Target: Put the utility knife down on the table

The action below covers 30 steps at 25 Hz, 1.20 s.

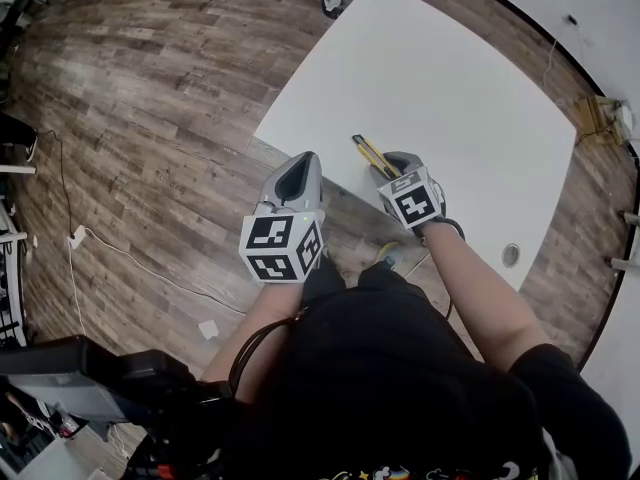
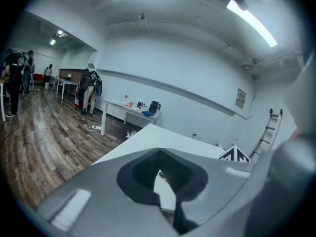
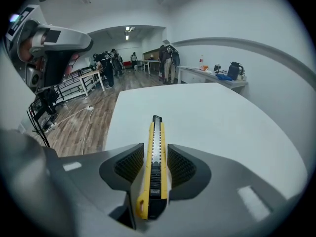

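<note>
Utility knife (image 3: 154,167) is being held over the table (image 1: 450,98), not yet down.
It is being clamped by the right gripper (image 1: 392,165); left gripper (image 1: 297,176) closed, empty.

Both forearms reach forward. The left gripper (image 1: 298,168) has its fingers together, empty; the right gripper (image 1: 388,168) pinches the utility knife (image 1: 367,152) between its 2 fingers.

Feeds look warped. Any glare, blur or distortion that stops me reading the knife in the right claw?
Right gripper view: fisheye bend, dark corners, yet the utility knife in the right claw is sharp, evenly lit, no glare. Left gripper view: ceiling light strips blown out, left claw softly blurred up close. Head view: white table edges bow.
</note>
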Available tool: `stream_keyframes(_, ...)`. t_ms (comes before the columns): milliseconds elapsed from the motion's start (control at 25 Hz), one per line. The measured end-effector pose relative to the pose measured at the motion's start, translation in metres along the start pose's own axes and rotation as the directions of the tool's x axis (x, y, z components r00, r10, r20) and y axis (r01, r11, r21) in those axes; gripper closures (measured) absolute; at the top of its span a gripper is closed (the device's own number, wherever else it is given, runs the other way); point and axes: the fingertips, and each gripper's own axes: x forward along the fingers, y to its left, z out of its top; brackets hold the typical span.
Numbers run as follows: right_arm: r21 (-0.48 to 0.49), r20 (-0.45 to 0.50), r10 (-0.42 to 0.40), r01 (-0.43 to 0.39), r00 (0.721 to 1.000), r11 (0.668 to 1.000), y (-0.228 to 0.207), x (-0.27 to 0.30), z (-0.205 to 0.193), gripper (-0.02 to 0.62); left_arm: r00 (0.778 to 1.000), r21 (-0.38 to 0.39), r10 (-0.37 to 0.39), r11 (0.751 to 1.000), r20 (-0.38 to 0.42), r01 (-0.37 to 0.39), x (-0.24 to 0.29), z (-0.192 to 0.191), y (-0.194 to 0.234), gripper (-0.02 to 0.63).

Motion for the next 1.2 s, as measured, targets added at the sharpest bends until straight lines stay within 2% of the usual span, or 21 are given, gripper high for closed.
stream_keyframes(120,0.066,0.098,0.021,-0.028,0.995,0.997,-0.002,-0.013,0.01,0.39,1.0,0.017,-0.006,1.0,-0.006,0.006,0.001,0.004,-0.003,0.604)
stream_keyframes(160,0.1,0.148,0.019,-0.034,0.989,0.994,-0.005,-0.023,0.015,0.398,1.0,0.024,-0.007,1.0,-0.008,0.007,0.002,0.005,-0.005,0.606)
stream_keyframes(240,0.181,0.245,-0.008,-0.037,0.969,0.983,-0.014,-0.055,0.02,0.482,1.0,0.038,-0.009,0.999,-0.01,0.01,0.003,0.006,-0.01,0.604)
stream_keyframes(280,0.218,0.291,-0.029,-0.037,0.956,0.975,-0.019,-0.075,0.023,0.543,1.0,0.044,-0.011,0.999,-0.01,0.012,0.004,0.008,-0.012,0.605)
stream_keyframes(320,0.247,0.336,-0.047,-0.04,0.941,0.968,-0.023,-0.096,0.026,0.569,1.0,0.052,-0.015,0.999,-0.009,0.015,0.005,0.01,-0.015,0.606)
stream_keyframes(400,0.286,0.43,-0.078,-0.053,0.9,0.957,-0.028,-0.142,0.035,0.568,1.0,0.075,-0.026,0.997,-0.003,0.026,0.006,0.018,-0.019,0.605)
stream_keyframes(520,0.334,0.524,-0.163,-0.025,0.836,0.942,-0.037,-0.206,0.04,0.569,0.999,0.121,-0.053,0.991,0.01,0.052,0.007,0.034,-0.032,0.605)
stream_keyframes(680,0.392,0.562,-0.245,0.006,0.79,0.92,-0.049,-0.258,0.023,0.571,0.995,0.159,-0.094,0.983,0.02,0.09,0.005,0.043,-0.068,0.604)
stream_keyframes(800,0.416,0.568,-0.265,0.006,0.78,0.909,-0.053,-0.267,0.017,0.572,0.993,0.182,-0.118,0.977,0.024,0.112,0.004,0.046,-0.088,0.604)
stream_keyframes(1200,0.365,0.584,-0.245,0.019,0.774,0.931,-0.05,-0.279,0.018,0.572,0.992,0.196,-0.12,0.974,0.038,0.11,-0.004,0.046,-0.108,0.605)
